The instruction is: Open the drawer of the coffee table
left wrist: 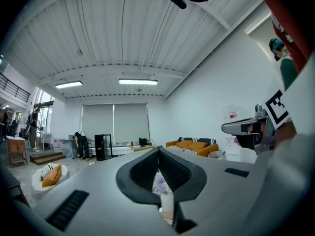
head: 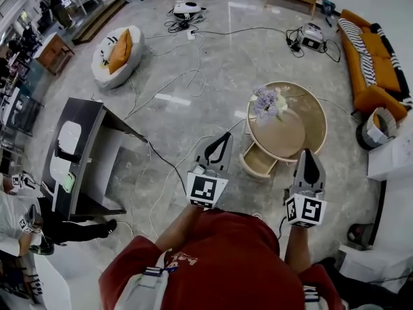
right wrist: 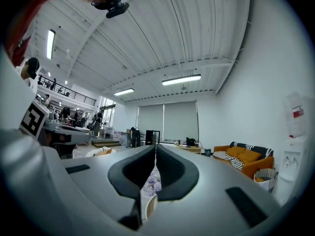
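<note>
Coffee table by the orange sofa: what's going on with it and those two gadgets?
A person in a red shirt stands before the round coffee table, holding a left tool and a right tool. Both tools are shut, empty and touching nothing. The drawer already stands pulled out toward the person, and flowers sit on top.

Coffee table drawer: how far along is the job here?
Done: the drawer stands pulled out from the round coffee table, its inside showing. In hand: nothing; the left claw and right claw are both shut, empty and clear of the table. Left: seemingly nothing.
</note>
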The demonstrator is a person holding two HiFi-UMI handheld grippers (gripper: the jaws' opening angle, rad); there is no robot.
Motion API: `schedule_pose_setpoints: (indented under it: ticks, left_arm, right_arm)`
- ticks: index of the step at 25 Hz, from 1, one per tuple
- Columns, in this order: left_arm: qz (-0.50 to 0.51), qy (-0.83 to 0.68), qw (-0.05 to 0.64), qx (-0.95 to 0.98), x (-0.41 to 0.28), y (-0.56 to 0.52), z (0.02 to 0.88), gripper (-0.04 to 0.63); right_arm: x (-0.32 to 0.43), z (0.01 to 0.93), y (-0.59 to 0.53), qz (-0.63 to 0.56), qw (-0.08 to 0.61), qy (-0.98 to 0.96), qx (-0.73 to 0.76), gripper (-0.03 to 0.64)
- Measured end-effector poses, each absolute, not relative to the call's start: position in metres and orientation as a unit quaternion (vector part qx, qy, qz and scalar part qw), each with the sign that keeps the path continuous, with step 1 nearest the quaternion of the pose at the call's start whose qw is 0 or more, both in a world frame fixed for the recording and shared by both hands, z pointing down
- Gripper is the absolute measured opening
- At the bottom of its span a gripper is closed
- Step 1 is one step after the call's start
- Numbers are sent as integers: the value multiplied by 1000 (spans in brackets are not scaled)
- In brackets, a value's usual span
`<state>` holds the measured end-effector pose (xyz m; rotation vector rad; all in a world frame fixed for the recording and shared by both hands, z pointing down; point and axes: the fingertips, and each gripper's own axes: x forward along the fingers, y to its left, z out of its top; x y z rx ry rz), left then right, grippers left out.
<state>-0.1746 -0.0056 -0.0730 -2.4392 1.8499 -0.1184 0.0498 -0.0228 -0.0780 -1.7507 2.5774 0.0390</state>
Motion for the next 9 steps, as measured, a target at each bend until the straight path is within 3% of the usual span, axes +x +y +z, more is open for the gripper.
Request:
schedule_pose_setpoints:
  ticks: [9]
  left_arm:
    - [-35, 603, 46, -795, -169, -12, -93, 15]
  right_arm:
    - [64, -96, -30, 25, -2, 820, -572, 23]
